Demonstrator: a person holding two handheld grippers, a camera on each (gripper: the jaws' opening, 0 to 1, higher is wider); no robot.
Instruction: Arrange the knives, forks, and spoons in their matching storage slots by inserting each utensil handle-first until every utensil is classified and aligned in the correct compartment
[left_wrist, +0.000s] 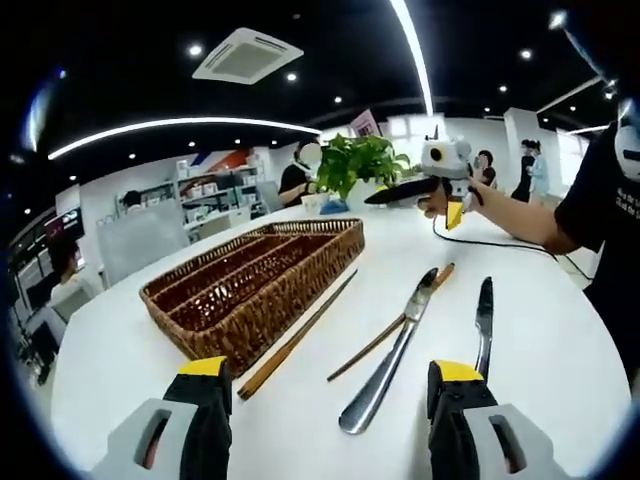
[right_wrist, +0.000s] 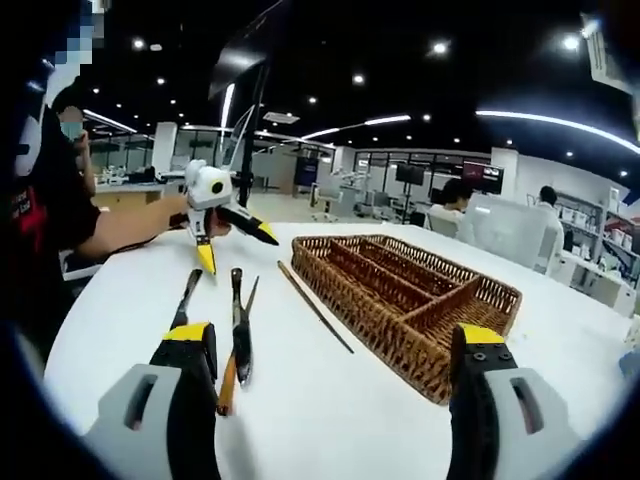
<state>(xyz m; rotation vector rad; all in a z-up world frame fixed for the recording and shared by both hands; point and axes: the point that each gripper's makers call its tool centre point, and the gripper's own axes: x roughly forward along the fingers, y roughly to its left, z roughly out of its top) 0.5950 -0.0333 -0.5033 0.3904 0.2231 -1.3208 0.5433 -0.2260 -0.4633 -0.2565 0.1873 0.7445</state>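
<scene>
Both tools, left (left_wrist: 330, 400) and right (right_wrist: 335, 375), gape wide (nothing held) near the basket (left_wrist: 255, 280).

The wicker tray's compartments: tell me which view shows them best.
The right gripper view: the wicker tray lies close, seen from above enough to show its long dividers and the slots between them. In the left gripper view the wicker tray is seen at a lower angle, so its near wall hides part of the slots.

Open-plan office with a dark ceiling (left_wrist: 120, 60) (recessed spotlights, curved light strips (left_wrist: 170, 128), one ceiling air vent (left_wrist: 247, 55)). White round table (left_wrist: 560, 350) near; shelving (left_wrist: 215, 195) and monitors (right_wrist: 480, 175) far.
</scene>
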